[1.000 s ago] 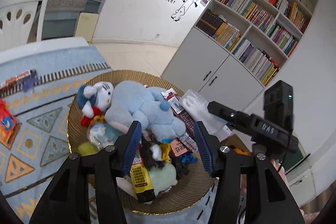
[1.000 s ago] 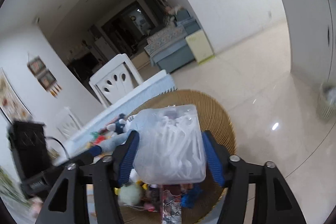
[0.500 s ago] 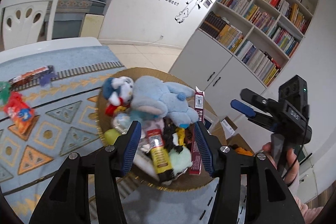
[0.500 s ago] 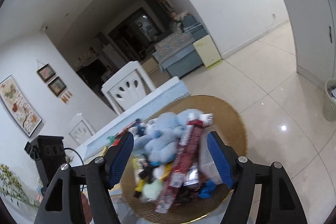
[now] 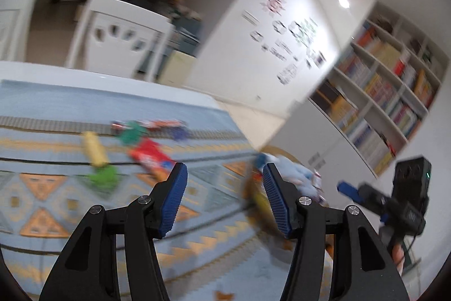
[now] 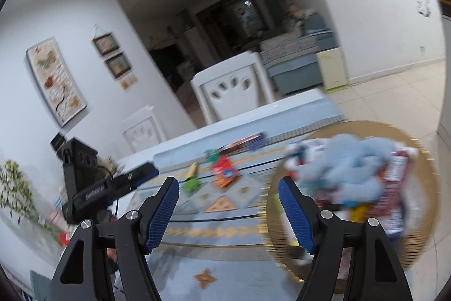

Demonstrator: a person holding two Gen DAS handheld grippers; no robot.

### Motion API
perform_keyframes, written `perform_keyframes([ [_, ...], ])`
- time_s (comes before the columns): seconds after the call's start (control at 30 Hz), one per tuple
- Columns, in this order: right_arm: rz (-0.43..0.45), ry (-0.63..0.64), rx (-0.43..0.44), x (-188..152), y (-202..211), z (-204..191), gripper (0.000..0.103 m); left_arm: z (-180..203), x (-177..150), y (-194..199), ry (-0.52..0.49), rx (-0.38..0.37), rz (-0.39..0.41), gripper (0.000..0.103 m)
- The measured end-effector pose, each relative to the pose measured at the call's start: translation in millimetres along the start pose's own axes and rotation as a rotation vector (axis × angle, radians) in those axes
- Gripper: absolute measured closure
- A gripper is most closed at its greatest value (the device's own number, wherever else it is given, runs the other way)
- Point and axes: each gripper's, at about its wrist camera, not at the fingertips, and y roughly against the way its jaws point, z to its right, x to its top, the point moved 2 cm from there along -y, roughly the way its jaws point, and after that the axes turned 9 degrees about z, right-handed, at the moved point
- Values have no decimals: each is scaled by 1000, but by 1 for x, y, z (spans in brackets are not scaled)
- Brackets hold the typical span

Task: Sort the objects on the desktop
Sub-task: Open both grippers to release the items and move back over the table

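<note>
Left gripper (image 5: 224,199): I see its blue fingers (image 5: 173,200) standing apart with nothing between them, only the patterned cloth (image 5: 56,188) beyond. The jaws have just been opening a little further.

Right gripper (image 6: 228,213): fingers (image 6: 163,212) apart and empty as well; these jaws have also just been opening. In the left wrist view the same gripper (image 5: 349,189) shows at the right edge, held by a hand (image 5: 398,254).

Desk (image 6: 225,258): covered by the blue cloth with orange triangle motifs. Both pictures are blurred, so I list small items by colour only.

Items loose on the cloth, well apart from both grippers:
- red packet (image 5: 150,157), lying flat, nearest the left fingers;
- yellow oblong item (image 5: 94,150), beside it;
- green item (image 5: 103,177), just below the yellow one;
- second green item (image 5: 131,133) and a long red wrapper (image 5: 157,124), farther back along the striped border.

Woven basket (image 6: 422,216): at the right end of the desk, heaped. On top lies a pale blue plush toy (image 6: 352,165); under and around it are packets and small things I cannot tell apart.

Surroundings: white chair (image 5: 121,38) behind the desk, bookshelf (image 5: 394,92) to the right, wall stickers (image 5: 293,30).
</note>
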Motion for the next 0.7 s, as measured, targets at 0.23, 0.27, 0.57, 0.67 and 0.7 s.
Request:
perform_keyframes([
  [0.23, -76, 138, -15, -36, -91, -54, 31, -91, 2, 1, 58, 147, -2, 47],
  [0.27, -85, 151, -21, -42, -106, -57, 31, -99, 0, -4, 58, 165, -17, 47],
  [0.57, -55, 258, -117, -90, -186, -40, 31, -133, -4, -85, 67, 280, -112, 47],
  [0.67, -96, 225, -107, -97, -191, -25, 31, -132, -6, -105, 3, 355, -136, 47],
  [0.7, -89, 200, -101, -95, -190, -21, 31, -132, -9, -113, -25, 384, -153, 47],
])
